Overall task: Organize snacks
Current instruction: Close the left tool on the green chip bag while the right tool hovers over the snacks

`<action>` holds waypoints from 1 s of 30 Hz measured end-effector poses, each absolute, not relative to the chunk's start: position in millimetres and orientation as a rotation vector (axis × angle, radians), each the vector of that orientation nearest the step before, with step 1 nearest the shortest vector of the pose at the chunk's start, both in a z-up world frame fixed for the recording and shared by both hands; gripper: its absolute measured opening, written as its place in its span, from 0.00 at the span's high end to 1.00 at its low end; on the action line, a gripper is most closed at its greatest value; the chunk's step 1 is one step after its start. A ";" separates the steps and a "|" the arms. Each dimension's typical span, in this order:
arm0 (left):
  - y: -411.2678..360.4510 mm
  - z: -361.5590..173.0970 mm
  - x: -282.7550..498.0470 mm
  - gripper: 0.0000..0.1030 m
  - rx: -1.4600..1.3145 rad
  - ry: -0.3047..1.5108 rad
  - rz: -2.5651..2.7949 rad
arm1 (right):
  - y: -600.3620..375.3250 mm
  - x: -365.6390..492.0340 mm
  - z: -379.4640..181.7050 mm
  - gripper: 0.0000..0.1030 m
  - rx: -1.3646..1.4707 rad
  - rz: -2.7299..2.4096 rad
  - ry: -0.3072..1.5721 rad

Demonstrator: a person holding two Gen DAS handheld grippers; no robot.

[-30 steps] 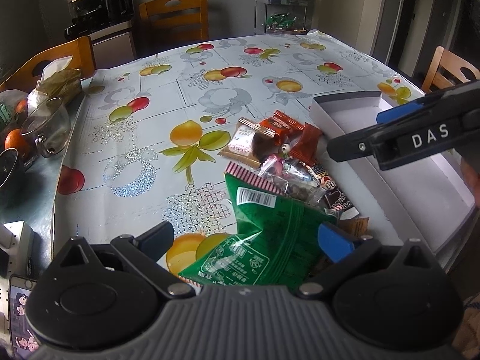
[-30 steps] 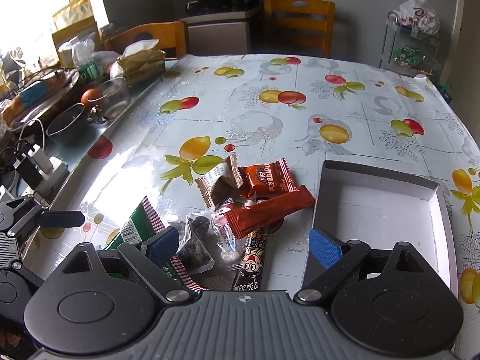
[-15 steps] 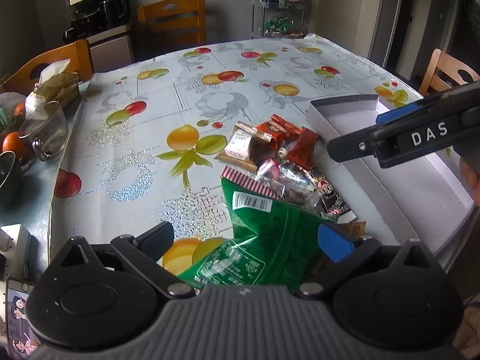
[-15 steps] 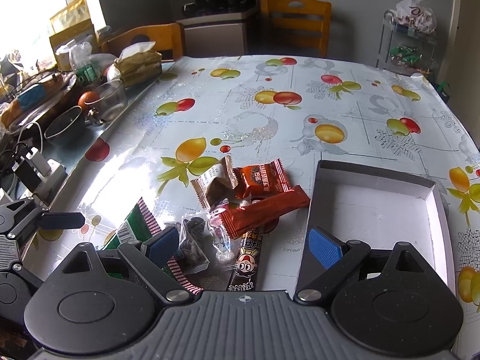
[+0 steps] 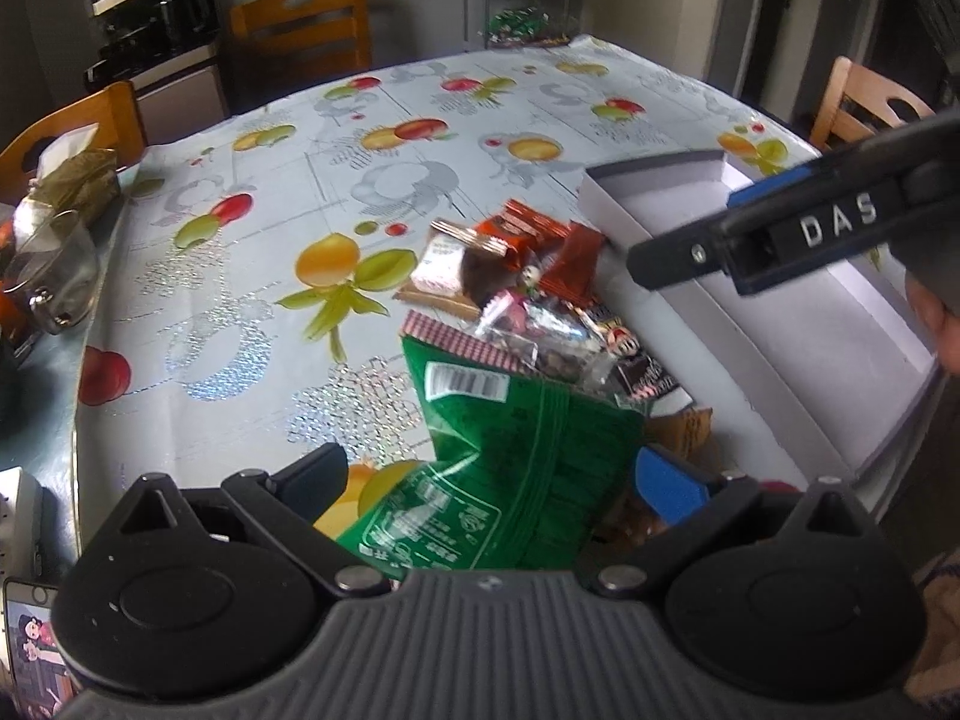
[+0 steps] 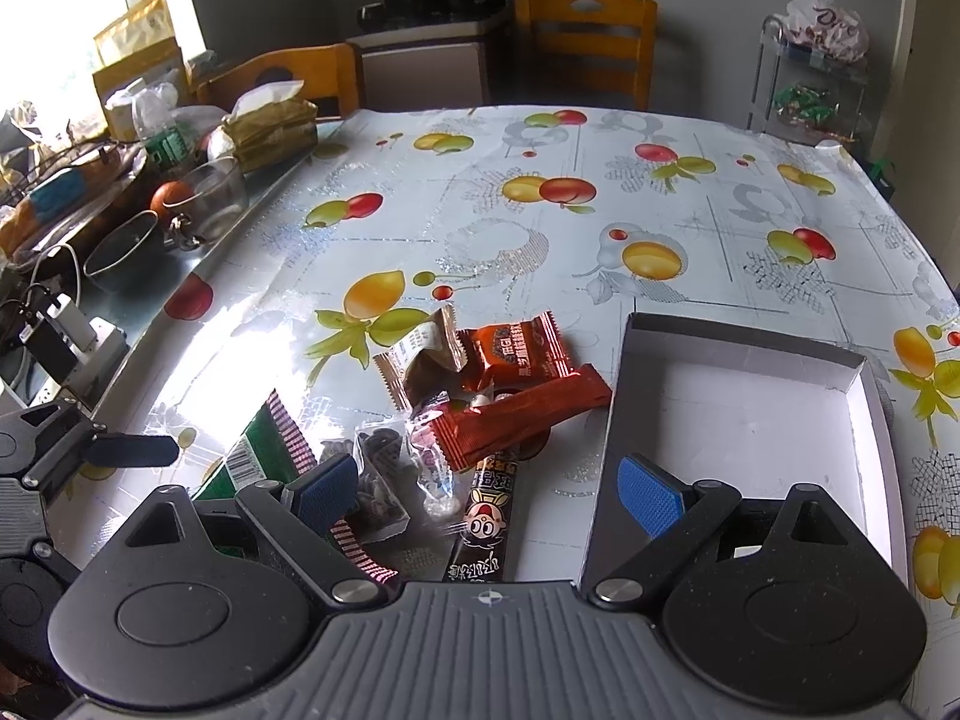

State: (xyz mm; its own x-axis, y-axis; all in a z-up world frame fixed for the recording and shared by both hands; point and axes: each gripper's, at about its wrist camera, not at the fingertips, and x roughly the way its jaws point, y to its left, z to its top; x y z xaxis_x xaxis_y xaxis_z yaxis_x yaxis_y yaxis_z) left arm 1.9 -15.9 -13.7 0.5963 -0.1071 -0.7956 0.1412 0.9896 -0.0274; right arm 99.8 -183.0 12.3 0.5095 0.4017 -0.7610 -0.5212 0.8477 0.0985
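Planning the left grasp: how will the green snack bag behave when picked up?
The green snack bag is creased and glossy, so probably floppy and somewhat slippery. It looks thin, likely light. It overlaps the clear candy packets, so lifting may drag them.

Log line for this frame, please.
left gripper: open, over green snack bag | right gripper: open, empty | white box: empty | snacks: piled beside box

Snack pile (image 6: pixel 474 414) beside empty white box (image 6: pixel 750 414)
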 end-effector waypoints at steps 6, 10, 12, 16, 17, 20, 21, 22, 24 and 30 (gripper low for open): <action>-23.1 -24.6 5.5 0.00 0.109 0.956 -0.154 | -183.2 99.9 11.1 0.08 -0.151 0.554 0.878; -25.2 -33.3 9.2 0.00 0.162 0.979 -0.128 | -182.9 100.0 10.3 0.08 -0.152 0.549 0.880; -23.7 -35.3 10.2 0.03 0.151 0.980 -0.137 | -182.8 100.0 9.9 0.08 -0.153 0.547 0.881; -18.9 -35.7 11.3 0.17 0.122 0.972 -0.151 | -182.8 99.7 9.8 0.08 -0.154 0.545 0.882; -17.8 -35.5 11.2 0.22 0.119 0.968 -0.155 | -182.7 99.6 10.1 0.08 -0.153 0.544 0.883; -15.7 -34.1 11.2 0.29 0.109 0.963 -0.158 | -182.6 99.6 9.9 0.08 -0.153 0.545 0.883; -14.4 -33.5 10.8 0.32 0.099 0.963 -0.156 | -182.3 99.4 9.8 0.08 -0.153 0.546 0.885; -12.7 -33.1 10.7 0.33 0.090 0.962 -0.153 | -181.9 99.1 9.8 0.08 -0.153 0.548 0.885; -9.1 -31.8 10.3 0.36 0.073 0.962 -0.147 | -180.4 98.5 9.3 0.08 -0.155 0.560 0.889; -1.0 -27.0 7.2 0.40 0.052 0.947 -0.119 | -171.9 98.2 5.6 0.08 -0.162 0.578 0.908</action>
